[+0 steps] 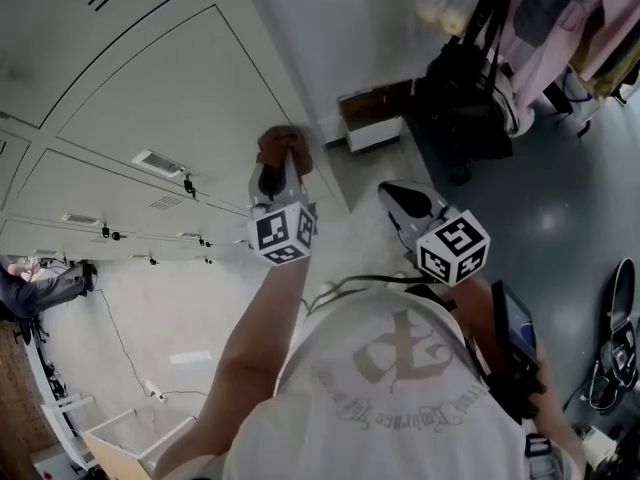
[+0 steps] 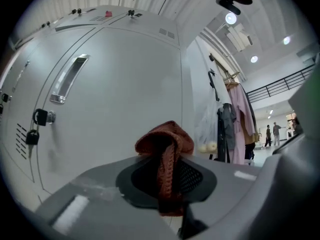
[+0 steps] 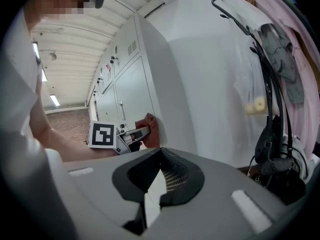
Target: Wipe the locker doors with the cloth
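A rust-red knitted cloth is pinched in my left gripper, which is shut on it and presses it against the pale grey locker door near the door's right edge. In the left gripper view the cloth bunches up between the jaws in front of the locker door. My right gripper hangs back from the lockers, shut with nothing in it. From the right gripper view the cloth and left gripper show against the locker's edge.
Door handles and padlocks sit on the locker doors. To the right are a white wall, hanging clothes and a black bag. A small box stands on the floor by the wall.
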Action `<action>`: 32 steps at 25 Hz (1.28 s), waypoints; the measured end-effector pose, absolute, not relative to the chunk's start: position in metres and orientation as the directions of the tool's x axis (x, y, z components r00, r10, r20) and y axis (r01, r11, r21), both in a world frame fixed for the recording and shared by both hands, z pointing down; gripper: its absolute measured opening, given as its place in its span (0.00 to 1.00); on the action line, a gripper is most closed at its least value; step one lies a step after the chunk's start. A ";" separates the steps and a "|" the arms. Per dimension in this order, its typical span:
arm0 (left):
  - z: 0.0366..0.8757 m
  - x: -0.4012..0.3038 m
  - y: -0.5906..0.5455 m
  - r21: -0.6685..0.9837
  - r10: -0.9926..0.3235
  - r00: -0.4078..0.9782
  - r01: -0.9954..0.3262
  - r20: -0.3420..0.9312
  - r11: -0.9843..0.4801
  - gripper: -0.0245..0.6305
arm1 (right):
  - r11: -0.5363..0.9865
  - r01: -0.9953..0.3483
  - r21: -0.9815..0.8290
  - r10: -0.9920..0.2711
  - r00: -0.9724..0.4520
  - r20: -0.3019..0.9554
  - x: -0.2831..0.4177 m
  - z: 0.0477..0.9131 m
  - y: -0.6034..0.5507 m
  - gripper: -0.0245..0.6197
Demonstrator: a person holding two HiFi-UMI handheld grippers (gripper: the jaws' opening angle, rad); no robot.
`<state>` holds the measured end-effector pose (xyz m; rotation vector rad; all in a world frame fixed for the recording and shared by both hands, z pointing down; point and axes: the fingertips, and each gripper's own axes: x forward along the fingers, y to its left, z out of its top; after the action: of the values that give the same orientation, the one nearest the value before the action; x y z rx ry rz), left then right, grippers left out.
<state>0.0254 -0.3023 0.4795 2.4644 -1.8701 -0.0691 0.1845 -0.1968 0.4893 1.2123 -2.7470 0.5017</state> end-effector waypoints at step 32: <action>0.548 -0.063 -0.293 0.090 -0.940 0.290 -0.956 0.179 -0.277 0.14 | 0.647 -0.709 -0.281 -0.672 -0.704 0.230 0.119 0.495 -0.193 0.05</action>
<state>-0.0629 -0.2932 0.5478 2.3722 -1.7667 0.1344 0.1192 -0.1931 0.4945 1.1584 -2.7543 0.5386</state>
